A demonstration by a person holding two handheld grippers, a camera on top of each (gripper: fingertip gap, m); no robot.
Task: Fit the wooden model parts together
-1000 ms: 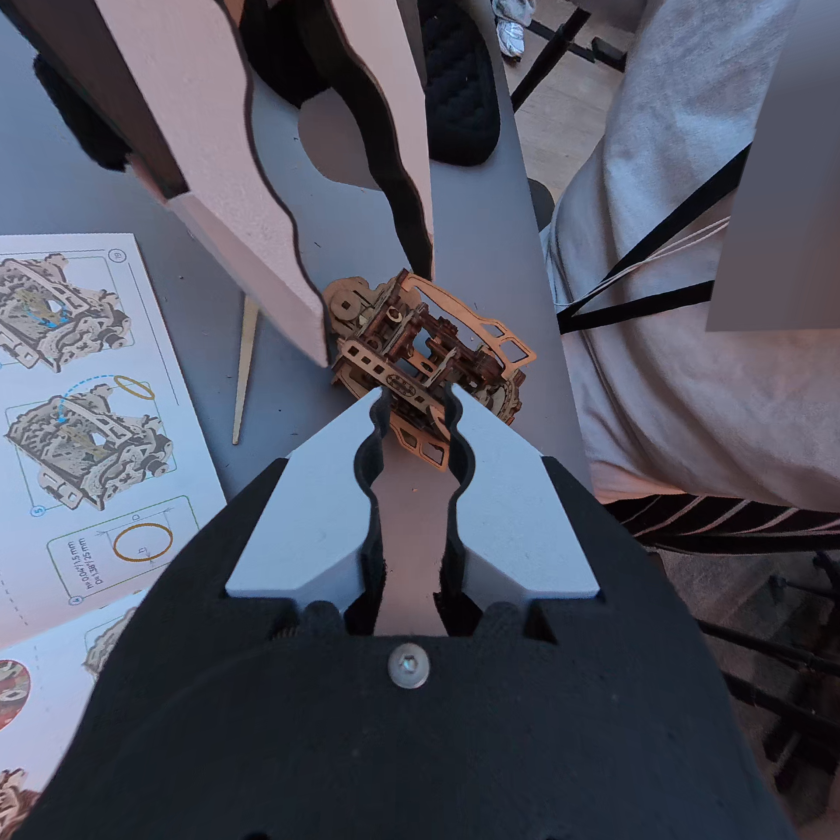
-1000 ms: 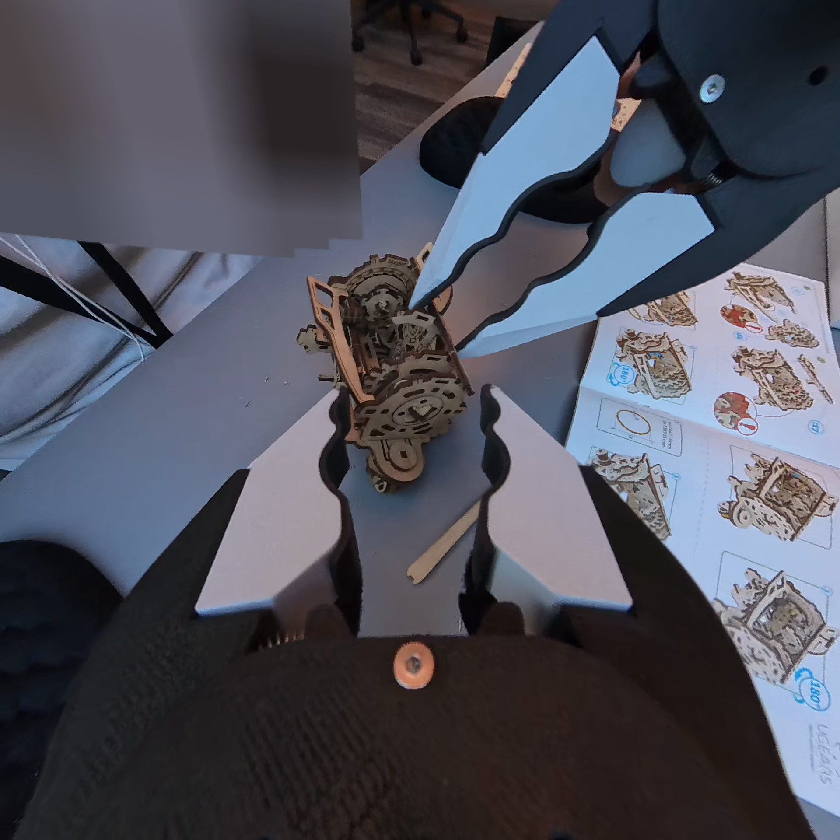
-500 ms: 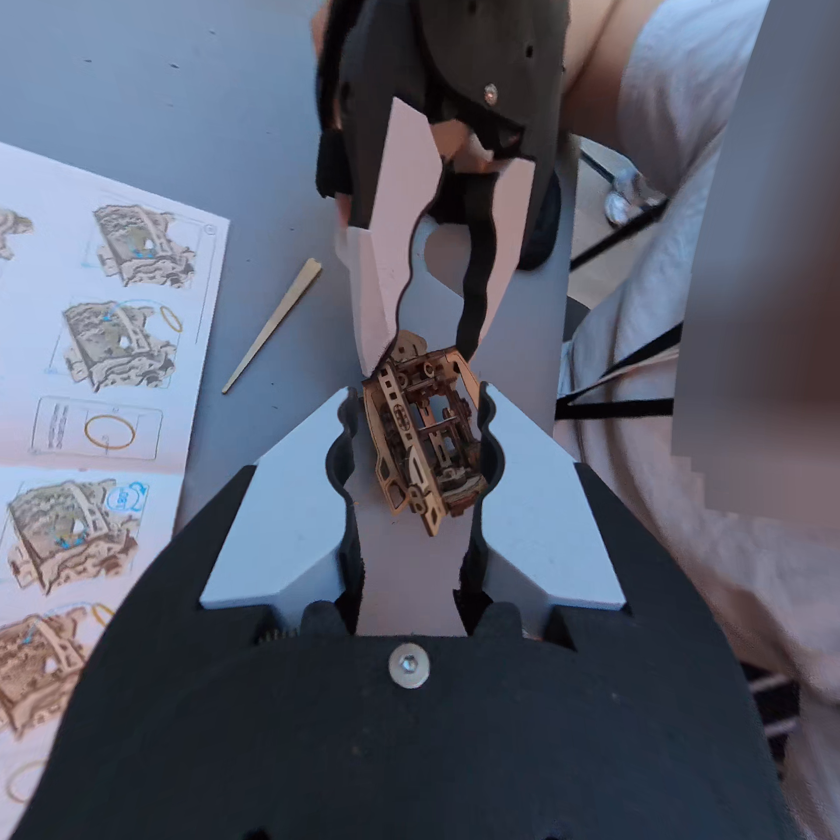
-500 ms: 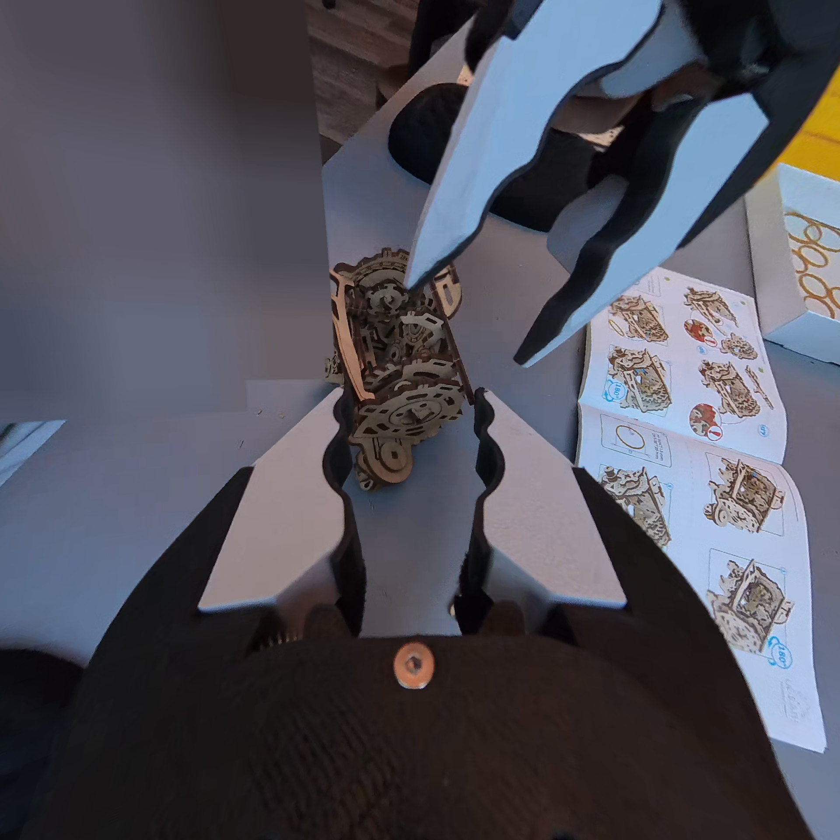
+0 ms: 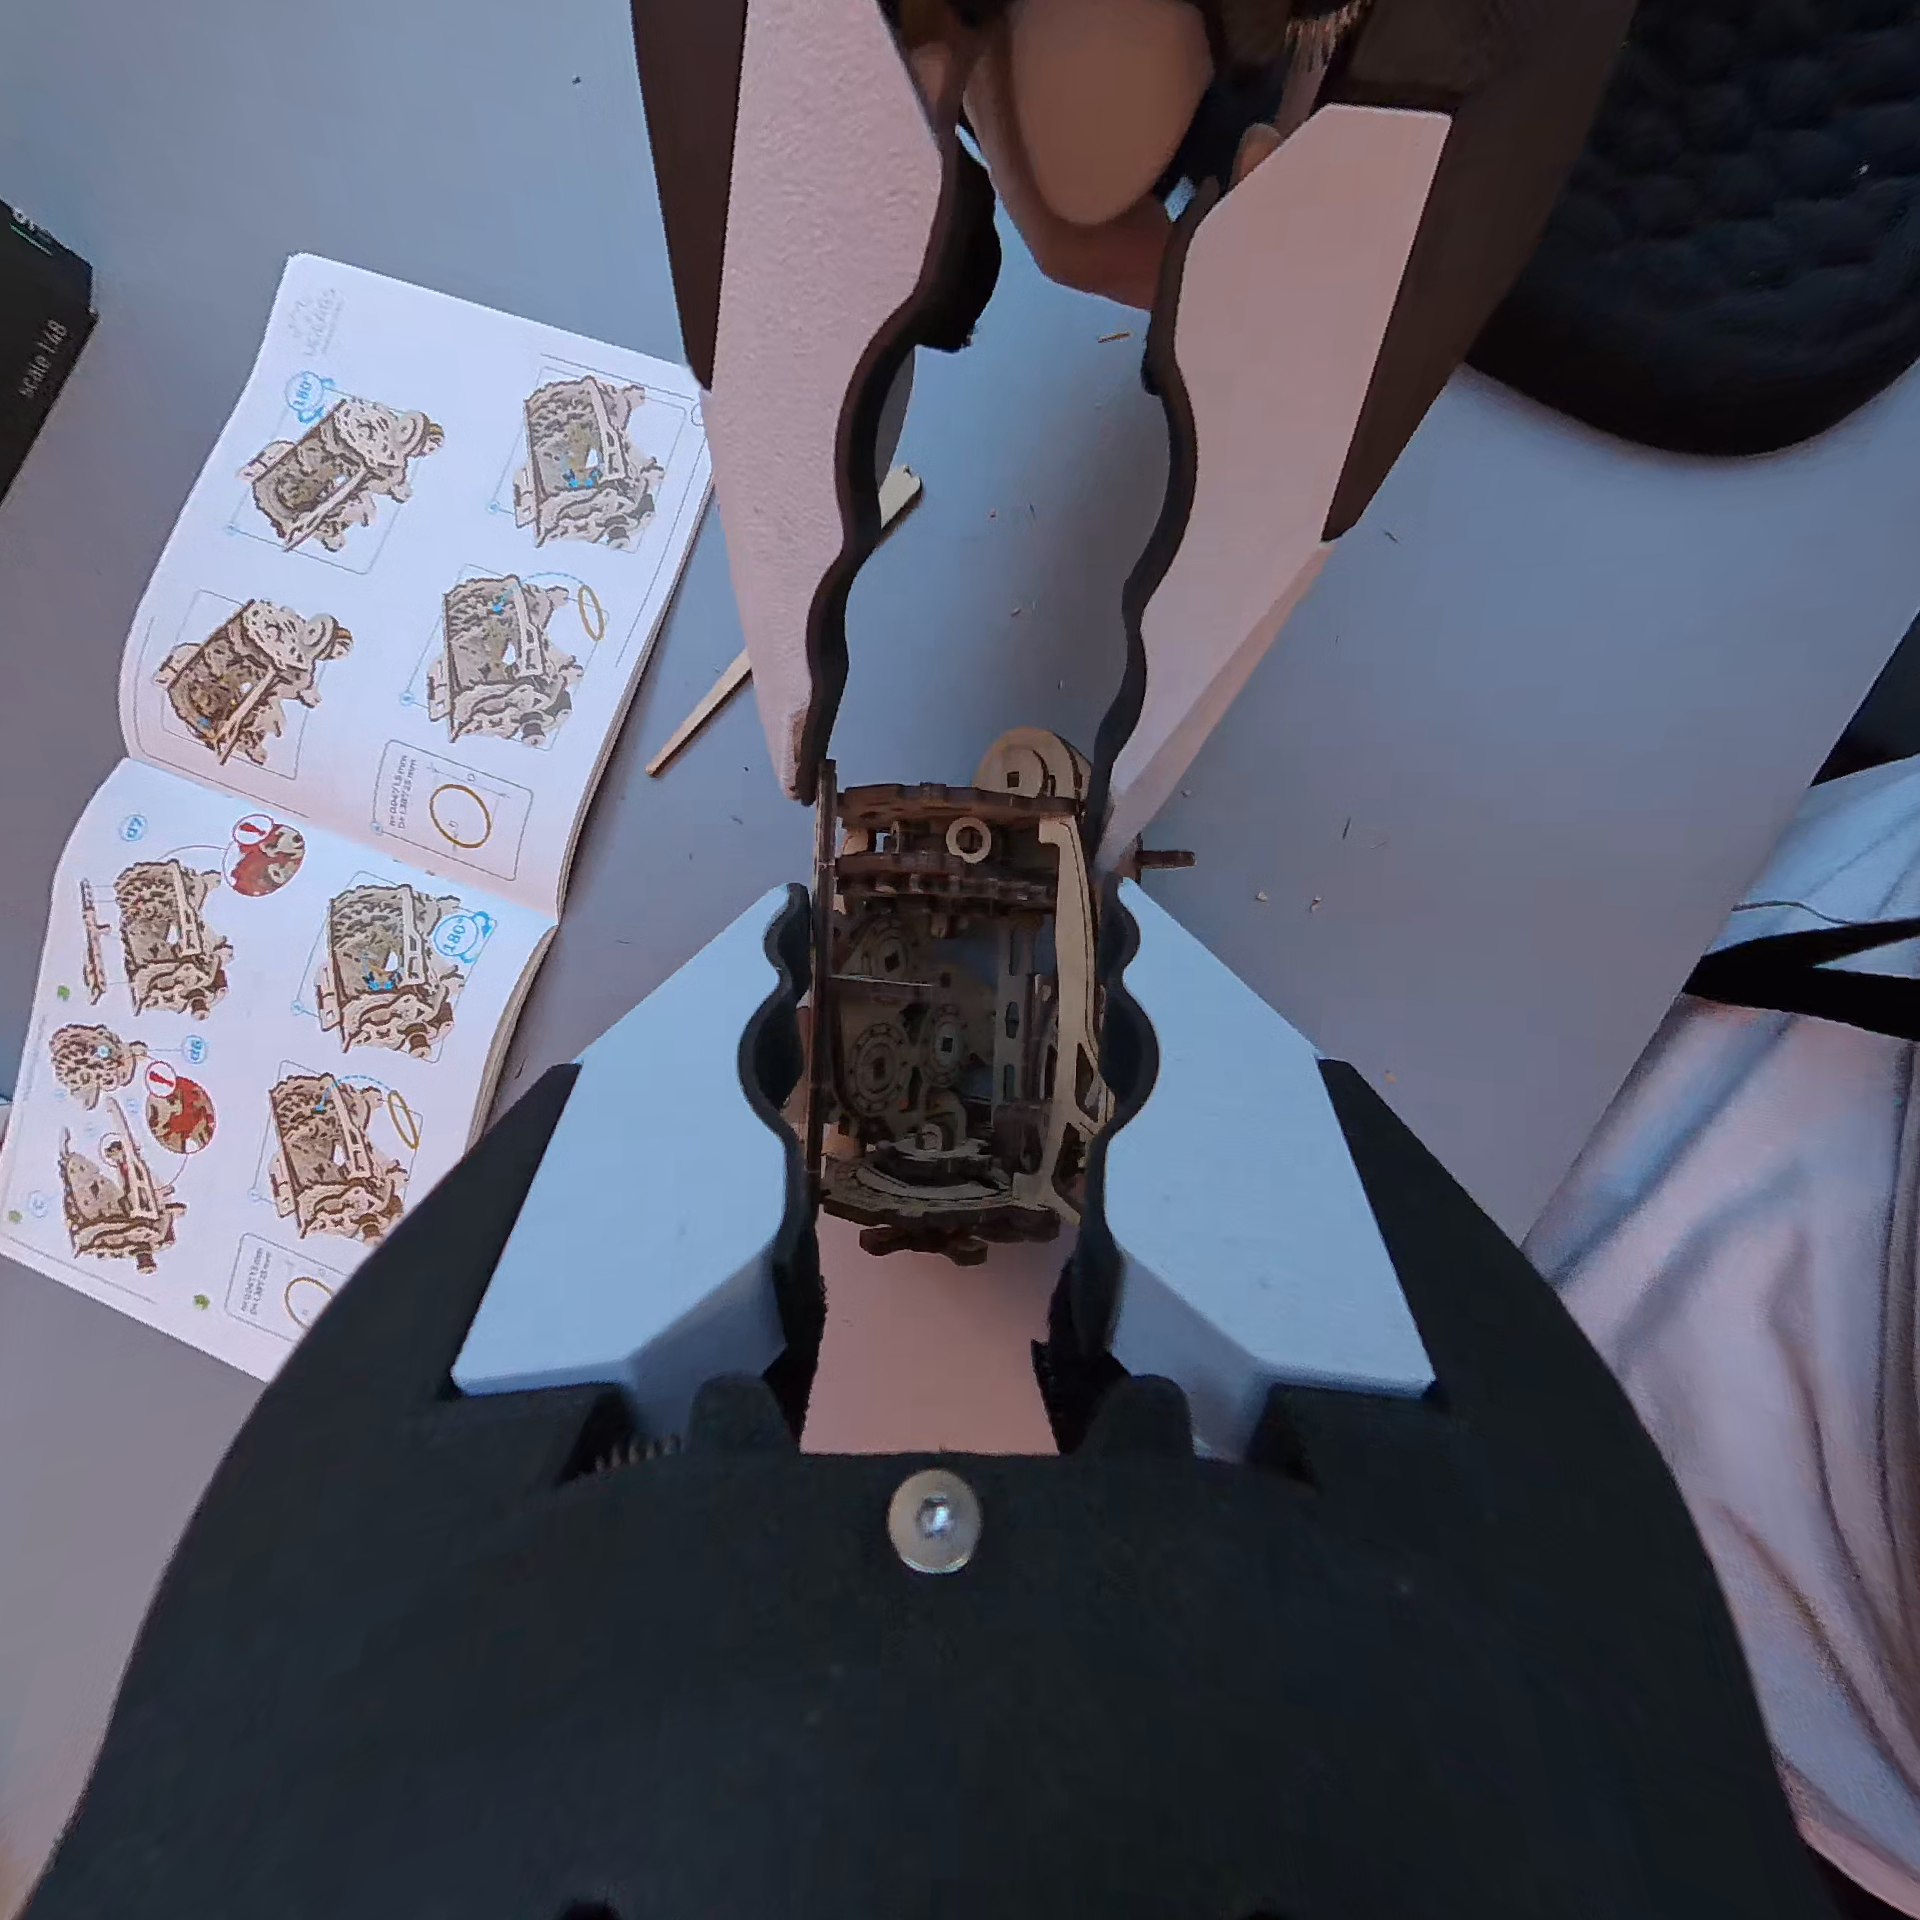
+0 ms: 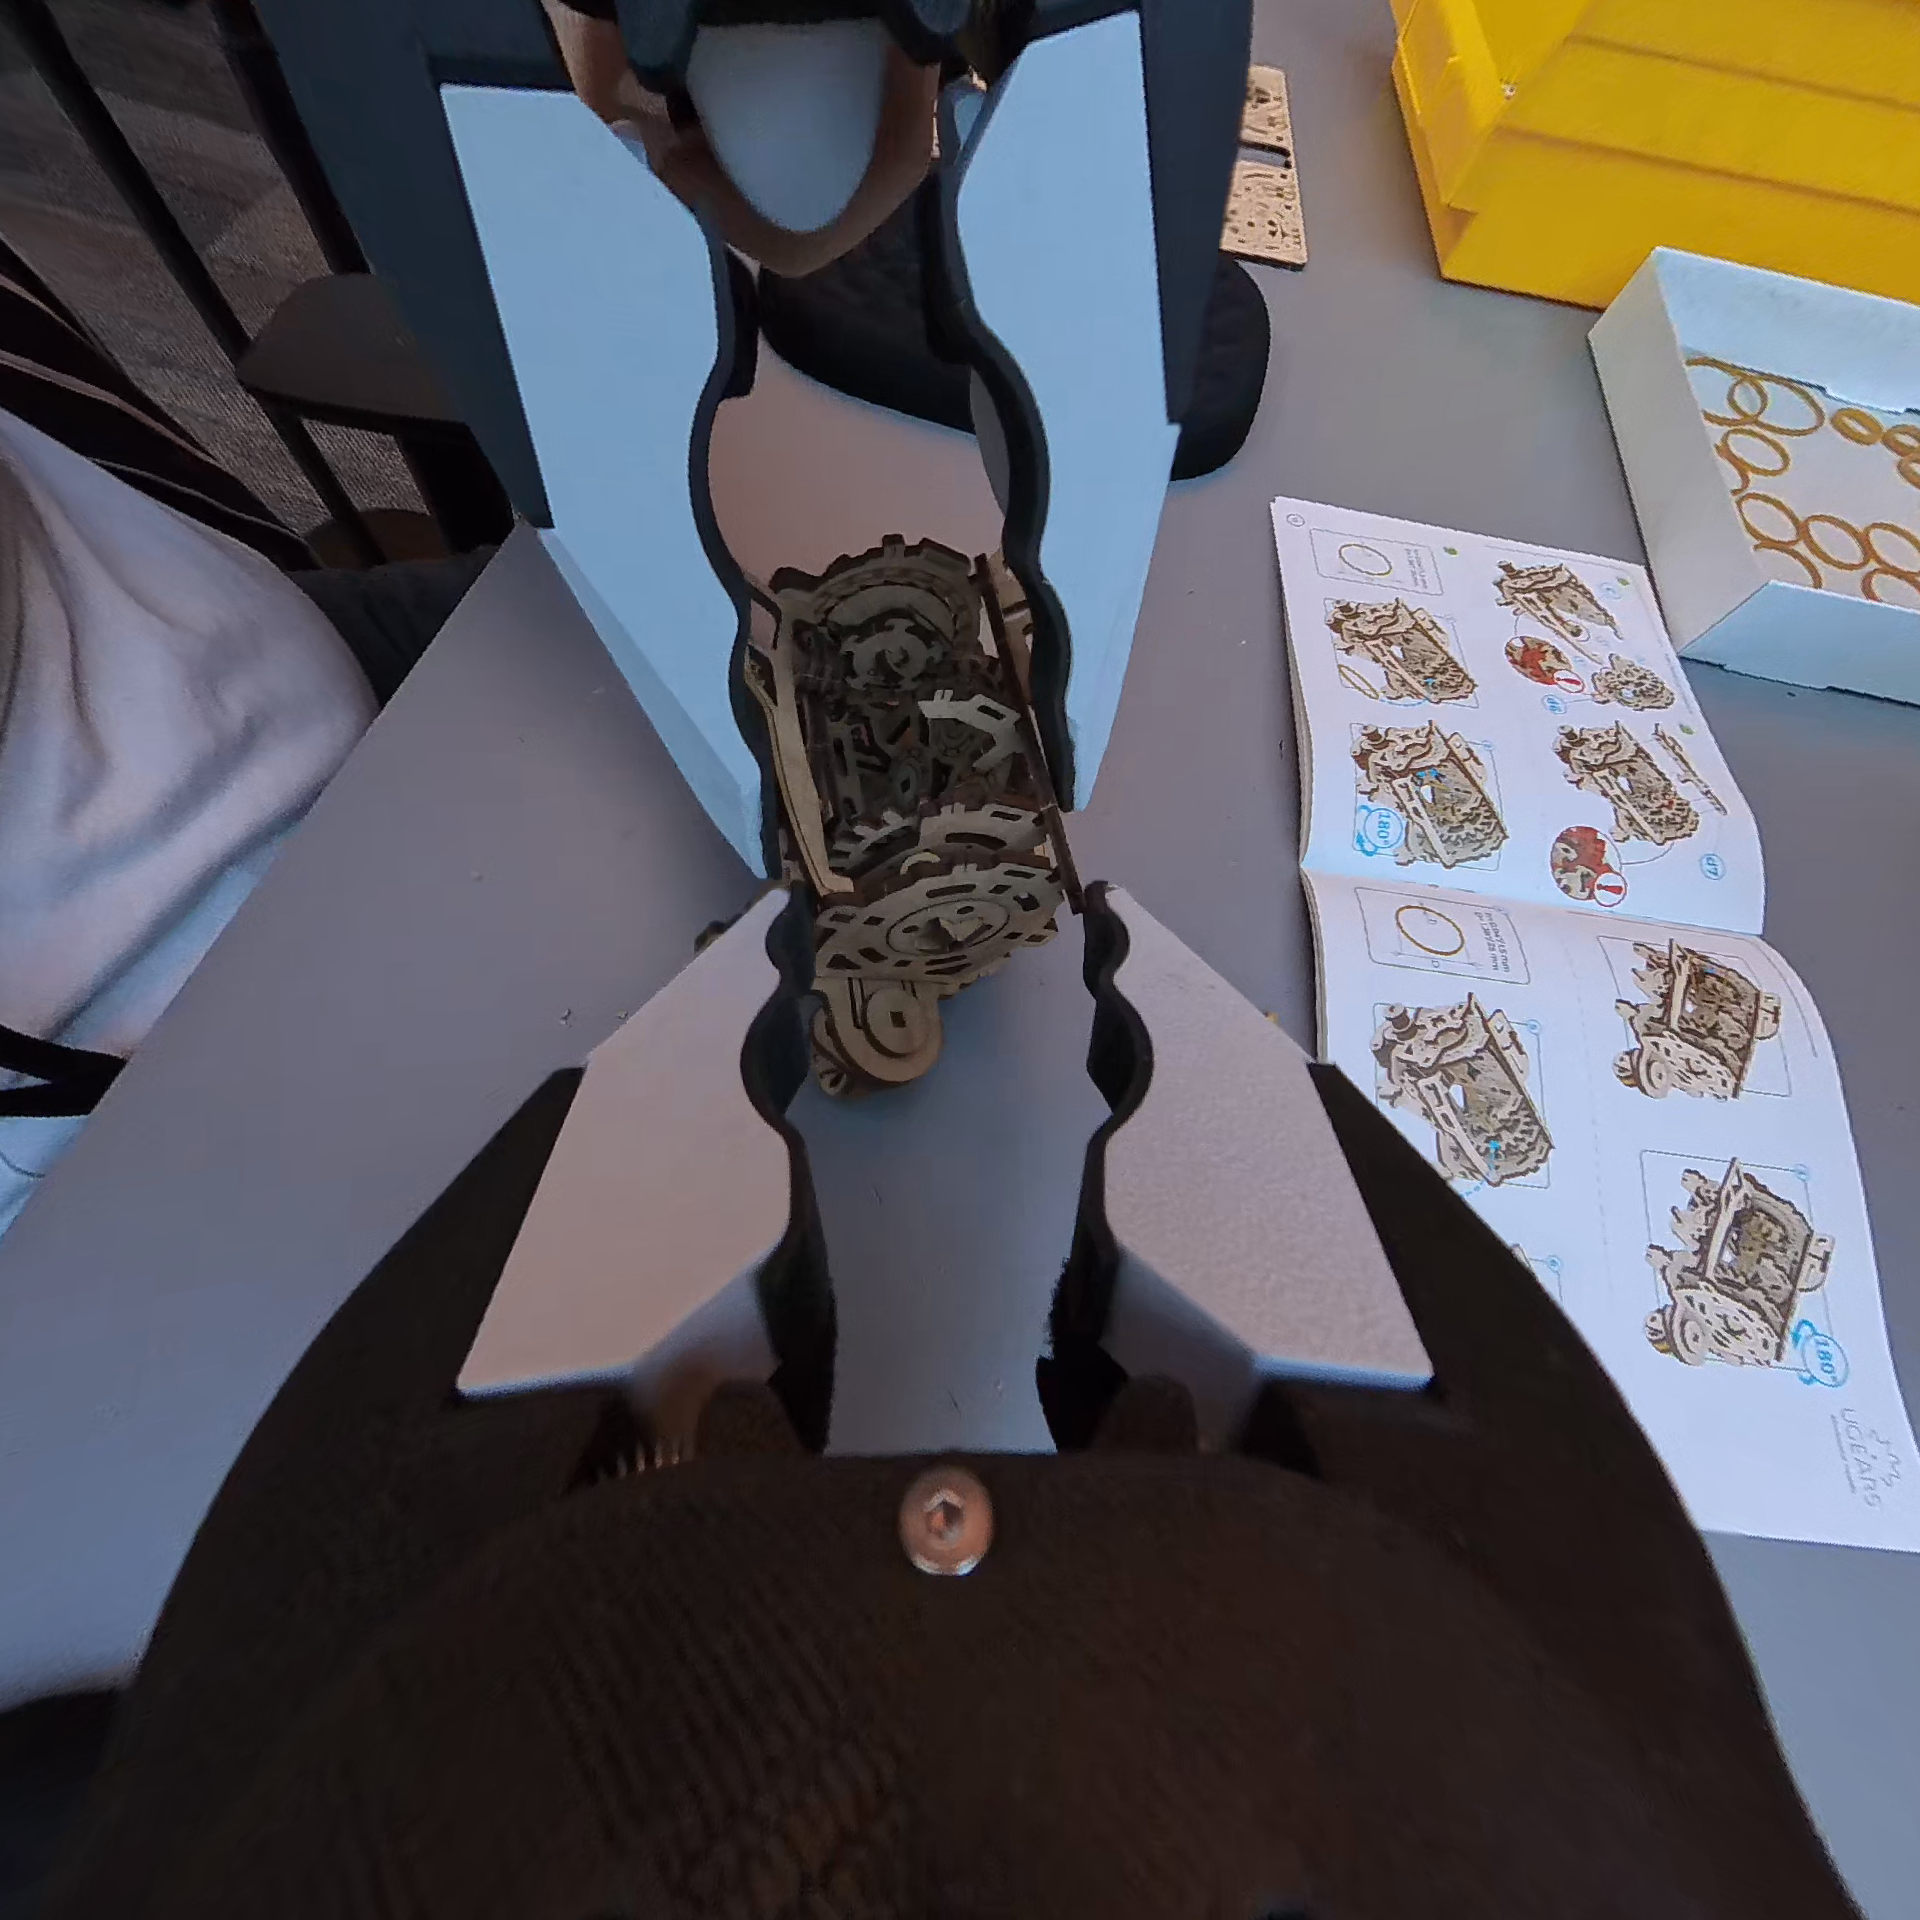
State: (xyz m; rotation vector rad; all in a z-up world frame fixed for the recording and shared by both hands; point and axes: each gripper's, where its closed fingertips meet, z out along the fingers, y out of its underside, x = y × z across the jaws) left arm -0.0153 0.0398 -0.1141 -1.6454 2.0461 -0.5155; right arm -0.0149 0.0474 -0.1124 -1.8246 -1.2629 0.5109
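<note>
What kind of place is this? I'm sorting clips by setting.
Probably a hobby or lab workbench: a grey table carrying a wooden model, an open instruction booklet, yellow bins and a box of rubber bands.

We are holding our left gripper (image 5: 954,914) and our right gripper (image 6: 935,914) tip to tip, facing each other. The left one's jaws are pressing on both flanks of the wooden model (image 5: 951,1029). The right one's fingertips (image 6: 774,925) are bracketing the model's other end, jaws partly spread; actual contact is unclear.
</note>
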